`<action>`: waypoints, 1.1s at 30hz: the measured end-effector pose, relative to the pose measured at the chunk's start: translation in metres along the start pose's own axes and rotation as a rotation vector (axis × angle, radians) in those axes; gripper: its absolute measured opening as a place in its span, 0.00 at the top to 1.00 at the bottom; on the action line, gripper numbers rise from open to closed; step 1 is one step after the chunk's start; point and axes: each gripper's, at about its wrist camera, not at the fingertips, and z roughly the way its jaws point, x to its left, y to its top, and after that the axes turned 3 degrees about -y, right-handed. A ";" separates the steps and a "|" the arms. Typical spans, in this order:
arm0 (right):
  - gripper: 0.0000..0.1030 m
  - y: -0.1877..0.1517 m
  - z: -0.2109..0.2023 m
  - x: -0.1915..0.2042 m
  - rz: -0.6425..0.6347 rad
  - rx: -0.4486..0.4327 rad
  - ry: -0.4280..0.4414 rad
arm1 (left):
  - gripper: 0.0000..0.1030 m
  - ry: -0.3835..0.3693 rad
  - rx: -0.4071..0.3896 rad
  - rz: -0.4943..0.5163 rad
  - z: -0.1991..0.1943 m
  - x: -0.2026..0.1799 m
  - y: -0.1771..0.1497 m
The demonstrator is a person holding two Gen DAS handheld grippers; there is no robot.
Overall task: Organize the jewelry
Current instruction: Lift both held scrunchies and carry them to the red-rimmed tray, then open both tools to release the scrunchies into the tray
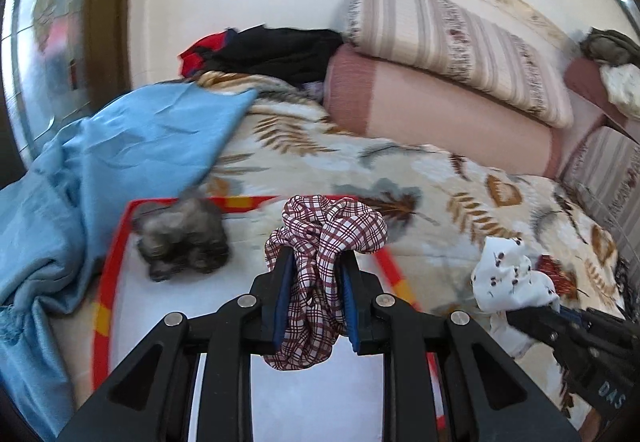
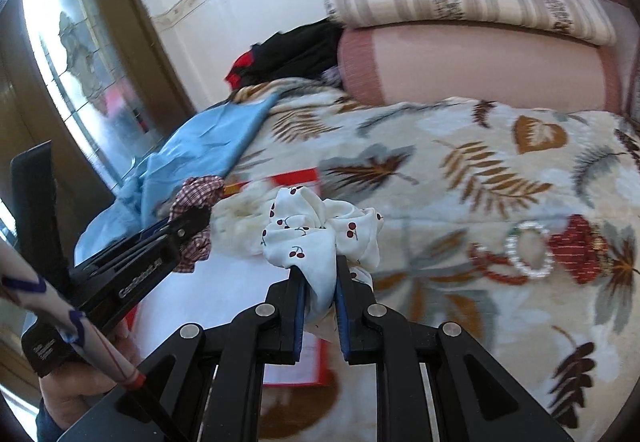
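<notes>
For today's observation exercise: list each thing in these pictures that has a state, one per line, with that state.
Plaid scrunchie: clamped in left gripper.
Cherry scrunchie: clamped in right gripper.
Grey scrunchie: lying in tray.
Pearl bracelet: lying on blanket.
Red bracelet: lying on blanket.

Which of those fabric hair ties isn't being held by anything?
The fuzzy grey scrunchie, lying loose on the red-edged tray. The plaid scrunchie is pinched in the left gripper, the white cherry-print scrunchie in the right gripper.
</notes>
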 end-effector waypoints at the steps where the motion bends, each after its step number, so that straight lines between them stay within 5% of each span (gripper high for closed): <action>1: 0.85 0.000 0.005 0.008 -0.011 0.012 0.012 | 0.80 0.010 0.009 -0.010 0.001 0.007 0.000; 11: 0.84 -0.004 0.051 0.057 -0.054 0.119 0.083 | 0.80 0.130 0.094 -0.083 0.013 0.050 -0.010; 27: 0.83 -0.004 0.108 0.064 -0.025 0.232 0.056 | 0.75 0.196 0.158 -0.141 0.027 0.069 -0.014; 30: 0.78 -0.003 0.110 0.063 -0.027 0.236 0.056 | 0.67 0.195 0.154 -0.146 0.026 0.069 -0.014; 33: 0.60 -0.002 0.109 0.063 -0.026 0.232 0.054 | 0.62 0.197 0.143 -0.146 0.025 0.069 -0.012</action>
